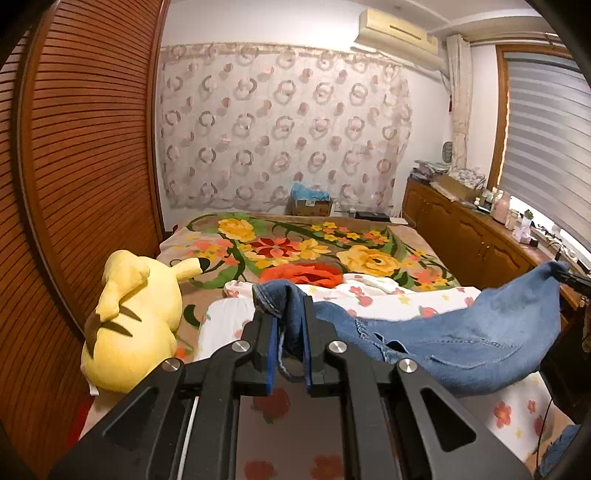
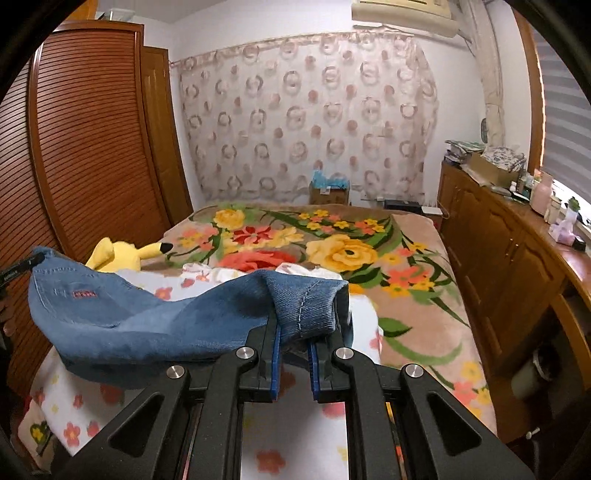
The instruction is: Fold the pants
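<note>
Left hand-held gripper (image 1: 290, 325) is pinching a hemmed corner of the denim pants (image 1: 461, 332), blue pads clamped on the fabric. Right hand-held gripper (image 2: 295, 325) is pinching another hemmed corner of the same pants (image 2: 147, 317), cloth bunched between its pads. The pants are hanging in the air between the two hand-held grippers, sagging in the middle, above the bed (image 2: 413, 258). A small red label (image 2: 85, 294) is showing on the denim in the right wrist view.

Under the pants a white sheet with small red and yellow flowers (image 1: 399, 302) is lying on the bed, over the big floral blanket (image 1: 295, 243). A yellow plush toy (image 1: 136, 317) is sitting on the bed, left of the pants, next to the louvered wardrobe door (image 1: 85, 147).

Beyond the bed, against the patterned curtain (image 1: 280, 122), a cardboard box (image 1: 310, 206) is standing with blue material (image 1: 308, 192) sticking out of the top; what it is cannot be told. Right of the bed a wooden counter (image 2: 498, 240) is carrying an open cardboard box (image 2: 495, 166) holding patterned cloth or paper, plus small bottles and jars (image 2: 543, 195) too small to identify. An air conditioner (image 1: 399, 33) is hanging high on the wall above the curtain, and a striped window blind (image 1: 546, 140) is covering the window above the counter.
</note>
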Available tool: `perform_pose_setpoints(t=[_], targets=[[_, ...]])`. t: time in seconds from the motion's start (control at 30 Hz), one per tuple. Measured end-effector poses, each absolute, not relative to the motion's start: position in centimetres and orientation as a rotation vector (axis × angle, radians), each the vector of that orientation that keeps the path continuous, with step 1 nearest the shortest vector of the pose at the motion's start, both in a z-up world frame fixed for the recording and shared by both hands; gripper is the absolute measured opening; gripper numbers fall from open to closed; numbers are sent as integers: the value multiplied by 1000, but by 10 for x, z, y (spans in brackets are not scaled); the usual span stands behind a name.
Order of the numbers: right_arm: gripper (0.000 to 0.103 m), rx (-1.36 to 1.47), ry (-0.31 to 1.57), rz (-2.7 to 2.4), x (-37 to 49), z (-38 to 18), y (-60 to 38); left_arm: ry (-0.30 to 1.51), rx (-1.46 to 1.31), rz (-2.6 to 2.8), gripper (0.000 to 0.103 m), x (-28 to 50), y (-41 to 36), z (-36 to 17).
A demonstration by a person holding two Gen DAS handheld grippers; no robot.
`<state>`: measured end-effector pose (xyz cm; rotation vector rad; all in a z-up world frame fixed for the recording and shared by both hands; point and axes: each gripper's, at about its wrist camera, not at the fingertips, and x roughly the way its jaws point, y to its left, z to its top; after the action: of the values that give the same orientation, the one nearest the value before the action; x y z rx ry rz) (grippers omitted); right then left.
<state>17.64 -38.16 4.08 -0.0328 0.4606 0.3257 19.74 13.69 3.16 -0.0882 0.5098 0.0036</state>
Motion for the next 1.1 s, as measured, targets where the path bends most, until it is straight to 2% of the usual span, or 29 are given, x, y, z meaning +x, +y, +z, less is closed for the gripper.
perform_pose_setpoints(t=[0.4,0.57,0.73,0.8,0.9,0.97,1.1], targets=[[12,-2,557,323,62,-25,-400,631,-104,-11,12,106,122,-39],[12,30,581,319,51,-27,-405,663,-105,-8,12,90,121,-59],[13,33,690,300,65,-46,-400,742,-74,16,13,89,119,-86],[14,53,716,297,75,-49,-401,756,-55,29,17,87,118,-93],[18,65,734,292,75,-51,-400,768,-47,33,28,83,121,-99],[21,57,737,283,75,-49,-399,761,-41,30,41,79,121,-99],[25,57,730,269,76,-48,-395,731,-39,20,50,71,119,-92]])
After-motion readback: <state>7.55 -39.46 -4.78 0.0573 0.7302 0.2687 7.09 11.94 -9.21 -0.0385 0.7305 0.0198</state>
